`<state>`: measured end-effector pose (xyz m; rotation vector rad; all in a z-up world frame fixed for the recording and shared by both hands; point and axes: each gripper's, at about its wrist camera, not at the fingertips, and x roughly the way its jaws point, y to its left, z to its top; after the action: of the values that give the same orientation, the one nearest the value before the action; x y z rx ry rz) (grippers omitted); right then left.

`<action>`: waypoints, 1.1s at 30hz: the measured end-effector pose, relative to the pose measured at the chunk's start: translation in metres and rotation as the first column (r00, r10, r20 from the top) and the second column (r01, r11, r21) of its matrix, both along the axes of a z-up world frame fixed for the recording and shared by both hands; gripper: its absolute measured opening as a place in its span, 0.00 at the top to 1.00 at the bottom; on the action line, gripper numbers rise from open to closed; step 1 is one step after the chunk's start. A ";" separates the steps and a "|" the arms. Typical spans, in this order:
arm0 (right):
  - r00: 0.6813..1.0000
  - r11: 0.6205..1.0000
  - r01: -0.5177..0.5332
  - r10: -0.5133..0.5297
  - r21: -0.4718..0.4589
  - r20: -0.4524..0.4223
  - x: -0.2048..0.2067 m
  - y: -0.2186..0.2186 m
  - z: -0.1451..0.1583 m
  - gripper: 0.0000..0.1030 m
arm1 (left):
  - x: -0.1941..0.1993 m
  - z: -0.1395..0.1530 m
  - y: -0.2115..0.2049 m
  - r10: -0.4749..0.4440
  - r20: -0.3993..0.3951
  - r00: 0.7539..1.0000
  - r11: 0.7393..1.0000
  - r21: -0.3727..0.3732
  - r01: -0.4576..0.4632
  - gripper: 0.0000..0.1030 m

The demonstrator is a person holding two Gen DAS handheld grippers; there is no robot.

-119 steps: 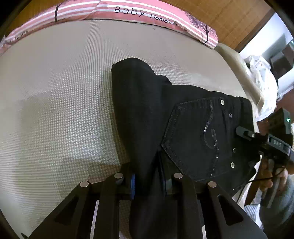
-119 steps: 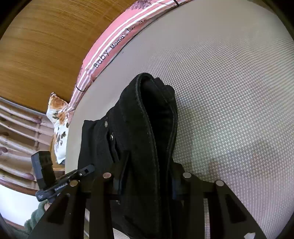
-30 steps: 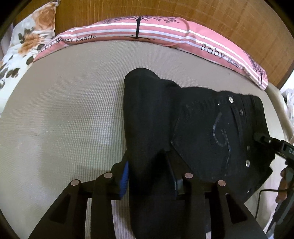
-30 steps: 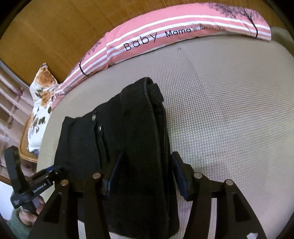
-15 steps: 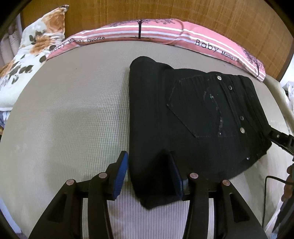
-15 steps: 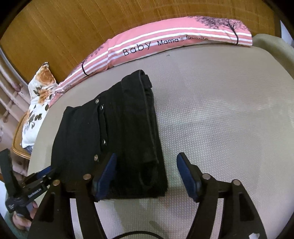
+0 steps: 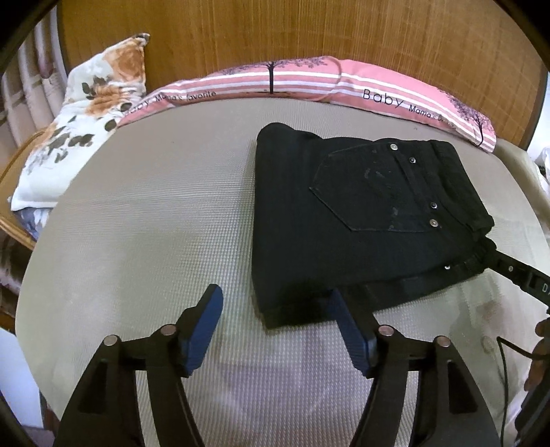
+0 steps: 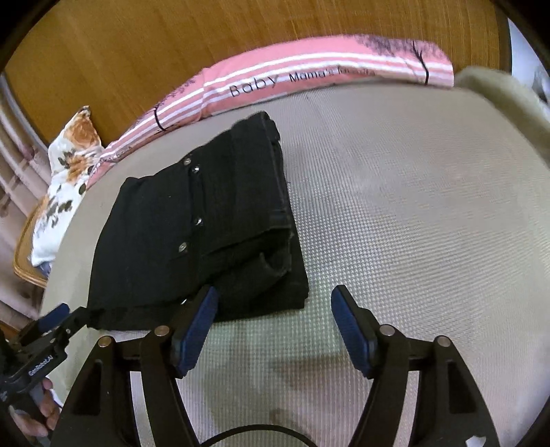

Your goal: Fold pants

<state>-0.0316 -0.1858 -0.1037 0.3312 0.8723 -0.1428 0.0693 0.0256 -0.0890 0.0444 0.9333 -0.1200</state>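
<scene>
The black pants (image 7: 343, 220) lie folded in a thick, heavy, limp denim bundle on the bed (image 7: 154, 213), best gripped at the stacked near edge, while the left hand-held gripper (image 7: 275, 306) and right hand-held gripper (image 8: 273, 302) both gape, released.

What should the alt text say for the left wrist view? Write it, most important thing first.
Folded black pants lie flat on a beige textured mattress, back pocket up. The open left claw holds nothing, just short of their near edge. A pink striped pillow lies along the wooden headboard.
</scene>
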 end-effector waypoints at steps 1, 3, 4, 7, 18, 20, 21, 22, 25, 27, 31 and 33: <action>1.000 1.000 -0.003 0.003 -0.018 0.003 -0.002 0.004 0.002 0.32 | -0.003 0.001 -0.001 0.001 0.007 1.000 1.000 0.001 -0.001 0.31; 1.000 0.998 -0.012 0.013 -0.068 0.006 -0.007 0.015 0.008 0.27 | -0.010 0.004 -0.003 0.002 0.024 1.000 1.000 0.008 -0.002 0.26; 1.000 0.996 -0.011 0.012 -0.087 0.009 -0.010 0.019 0.010 0.23 | -0.013 0.006 -0.005 0.004 0.033 0.999 1.000 0.016 -0.004 0.24; 0.999 0.991 -0.021 0.025 -0.129 0.030 -0.016 0.031 0.016 0.15 | -0.020 0.009 -0.006 0.010 0.051 0.999 1.000 0.026 -0.011 0.18; 0.995 0.968 -0.038 0.059 -0.246 0.075 -0.036 0.065 0.031 0.08 | -0.039 0.017 -0.013 0.015 0.095 0.995 0.998 0.063 -0.021 0.17; 0.994 0.963 -0.045 0.069 -0.264 0.080 -0.038 0.070 0.032 0.07 | -0.040 0.017 -0.014 0.013 0.097 0.995 0.998 0.065 -0.019 0.17; 0.994 0.962 -0.046 0.071 -0.270 0.084 -0.039 0.071 0.033 0.07 | -0.040 0.017 -0.015 0.011 0.096 0.995 0.998 0.066 -0.018 0.17; 0.993 0.961 -0.049 0.075 -0.273 0.086 -0.040 0.072 0.033 0.07 | -0.040 0.017 -0.014 0.011 0.096 0.995 0.998 0.067 -0.018 0.17; 0.993 0.963 -0.054 0.079 -0.265 0.085 -0.040 0.073 0.033 0.07 | -0.040 0.016 -0.014 0.013 0.099 0.995 0.997 0.069 -0.020 0.17; 0.994 0.965 -0.057 0.079 -0.255 0.079 -0.041 0.072 0.031 0.07 | -0.042 0.016 -0.015 0.018 0.100 0.995 0.997 0.073 -0.025 0.17; 0.995 0.966 -0.055 0.075 -0.251 0.072 -0.041 0.073 0.028 0.07 | -0.043 0.015 -0.015 0.023 0.099 0.995 0.997 0.074 -0.031 0.17; 0.995 0.966 -0.060 0.080 -0.251 0.068 -0.041 0.074 0.027 0.07 | -0.043 0.015 -0.015 0.023 0.097 0.995 0.997 0.077 -0.030 0.17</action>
<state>-0.0728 -0.1120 -0.0768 0.0703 0.7783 -0.1706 0.0262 0.0107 -0.0743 0.1095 0.8415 -0.0561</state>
